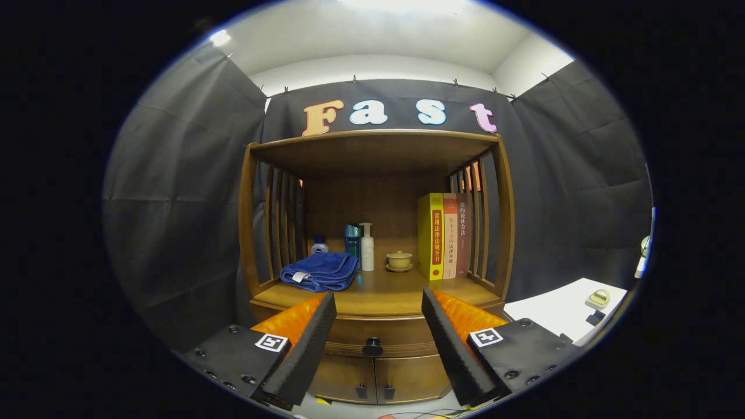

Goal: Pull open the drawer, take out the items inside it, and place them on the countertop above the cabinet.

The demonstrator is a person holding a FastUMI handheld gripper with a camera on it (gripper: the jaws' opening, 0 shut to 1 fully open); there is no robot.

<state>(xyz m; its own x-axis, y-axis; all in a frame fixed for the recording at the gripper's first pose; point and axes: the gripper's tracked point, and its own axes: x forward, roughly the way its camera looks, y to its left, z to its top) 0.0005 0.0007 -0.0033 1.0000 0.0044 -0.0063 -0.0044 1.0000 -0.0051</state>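
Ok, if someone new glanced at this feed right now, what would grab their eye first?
Probably the wooden cabinet dead ahead, its countertop holding a folded blue towel on one side and upright books on the other, with bottles and a small lidded cup between. Then the claw: open, fingers spread either side of the closed drawer's dark knob, which sits beyond them.

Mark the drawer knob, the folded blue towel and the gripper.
drawer knob [372, 347], gripper view, on its round face.
blue towel [320, 270], gripper view, on its folded top.
gripper [378, 305], gripper view, midway between its open fingers.
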